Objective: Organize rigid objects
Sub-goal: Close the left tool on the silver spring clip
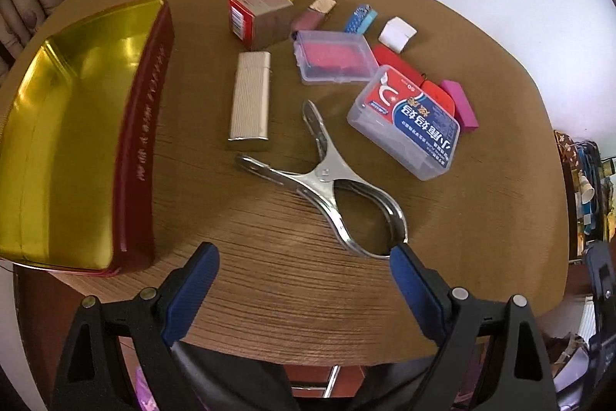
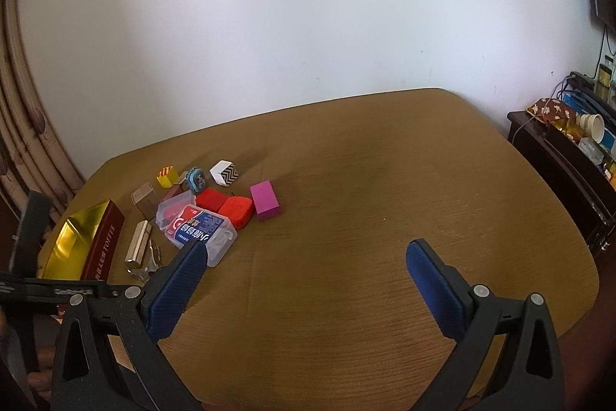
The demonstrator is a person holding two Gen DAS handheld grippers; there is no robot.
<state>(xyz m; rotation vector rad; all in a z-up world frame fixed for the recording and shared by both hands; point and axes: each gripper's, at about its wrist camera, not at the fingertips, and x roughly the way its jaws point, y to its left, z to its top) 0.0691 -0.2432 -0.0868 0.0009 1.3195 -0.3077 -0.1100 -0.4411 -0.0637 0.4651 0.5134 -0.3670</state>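
Both grippers, left (image 1: 304, 251) & right (image 2: 306, 251), spread wide w/ ribbed blue pads over the wood-grain table (image 1: 269, 276); shiny steel spring clamp (image 1: 323, 176) lies near the gold-lined red tin (image 1: 69, 126), ridged champagne metal case (image 1: 250, 97) between

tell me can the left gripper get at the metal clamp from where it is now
Probably yes. The left gripper is open, and the metal clamp lies flat on the table just ahead of it, its looped end beside the right fingertip. Nothing sits between them; the gold tin stands off to the side.
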